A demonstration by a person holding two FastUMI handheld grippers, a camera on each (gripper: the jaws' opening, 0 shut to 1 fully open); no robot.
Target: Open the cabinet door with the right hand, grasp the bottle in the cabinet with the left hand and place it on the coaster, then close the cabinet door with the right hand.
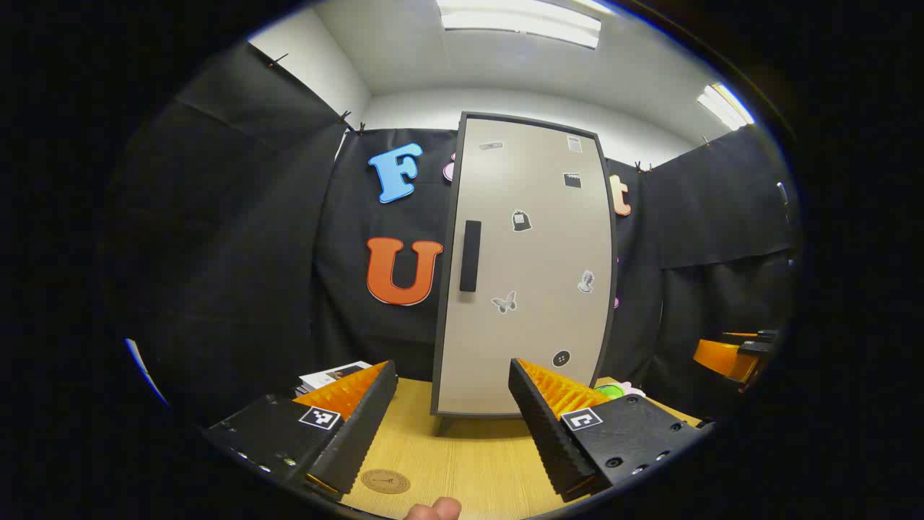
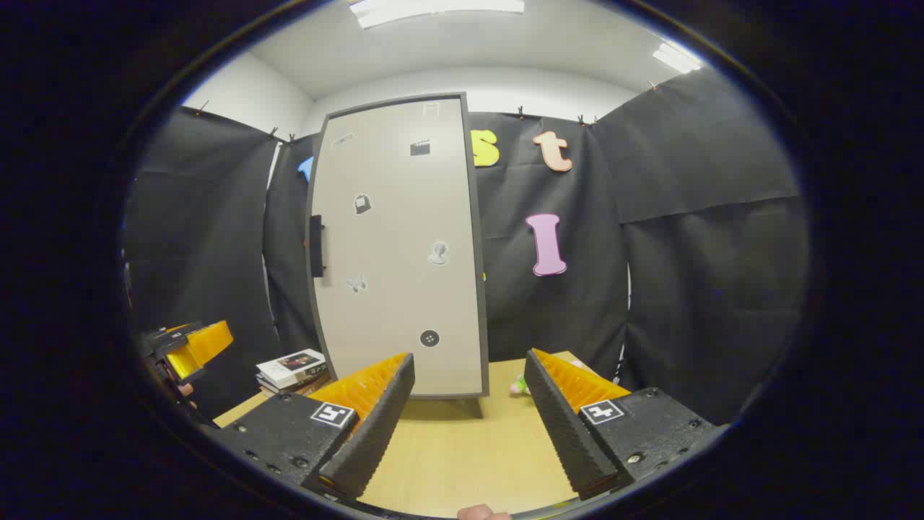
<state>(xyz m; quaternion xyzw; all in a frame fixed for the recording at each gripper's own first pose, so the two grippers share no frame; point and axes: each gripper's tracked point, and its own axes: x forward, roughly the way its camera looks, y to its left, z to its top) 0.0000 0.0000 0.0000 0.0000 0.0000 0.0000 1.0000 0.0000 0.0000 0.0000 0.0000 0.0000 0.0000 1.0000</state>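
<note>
A tall beige cabinet with a dark frame stands on the wooden table, its door shut, with a black vertical handle on the left side of the door. In the right gripper view the same cabinet and handle stand ahead and to the left. A round brown coaster lies on the table near the front. My left gripper is open, short of the cabinet, with nothing between its fingers. My right gripper is open too, also back from the door. The bottle is hidden behind the door.
A stack of books lies left of the cabinet, seen also as books in the left gripper view. A small green and pink object sits at the cabinet's right. The other gripper shows at the far left. Black cloth walls close the booth.
</note>
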